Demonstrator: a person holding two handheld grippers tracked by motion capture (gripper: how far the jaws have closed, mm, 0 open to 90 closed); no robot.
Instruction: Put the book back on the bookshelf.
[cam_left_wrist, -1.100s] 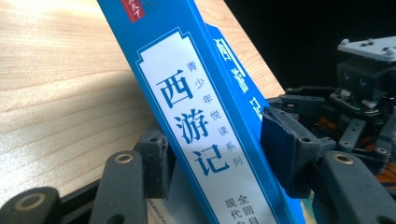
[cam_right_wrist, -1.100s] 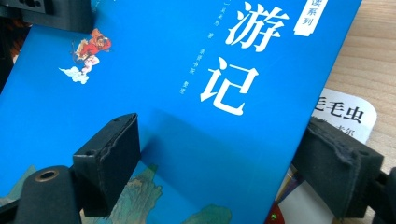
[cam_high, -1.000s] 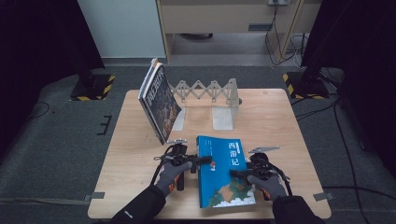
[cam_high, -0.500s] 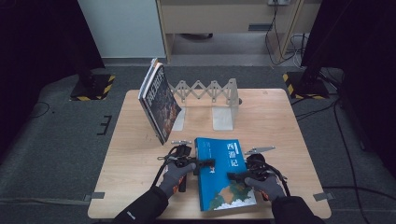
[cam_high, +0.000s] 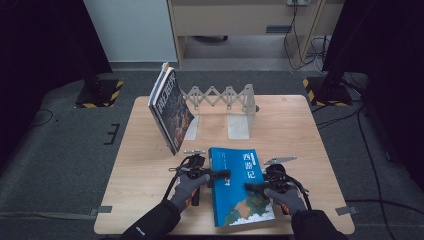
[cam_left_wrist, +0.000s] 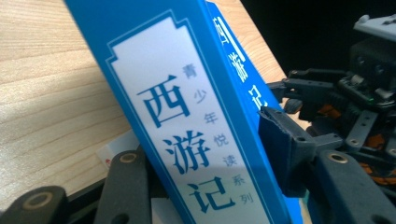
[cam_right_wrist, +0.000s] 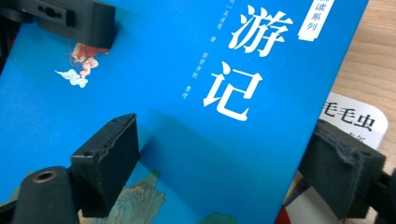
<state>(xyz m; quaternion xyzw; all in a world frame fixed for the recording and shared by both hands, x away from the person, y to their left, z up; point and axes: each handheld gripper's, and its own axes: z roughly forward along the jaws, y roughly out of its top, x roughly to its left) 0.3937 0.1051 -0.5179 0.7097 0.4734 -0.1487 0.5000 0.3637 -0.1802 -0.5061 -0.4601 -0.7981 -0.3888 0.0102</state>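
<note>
At the near edge of the tabletop (cam_high: 150, 200) lies the blue book (cam_high: 239, 187). The left gripper (cam_high: 220, 175) is clamped across its spine edge, one pad on the cover and one beneath. The right gripper (cam_high: 250, 187) straddles the opposite edge; its jaws have just been closing, and whether its fingers (cam_right_wrist: 107, 158) press the cover seems uncertain. A dark book (cam_high: 171, 110) leans against the folding rack (cam_high: 222, 97) behind.

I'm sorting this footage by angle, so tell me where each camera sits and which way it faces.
High view: above the person's side, facing forward and down on the table; gloved hands, both tools.
Left gripper view: on the left tool, looking along the blue book spine; its jaws, the other tool.
Right gripper view: on the right tool, facing the cover; its jaws.
All three share the blue book.
</note>
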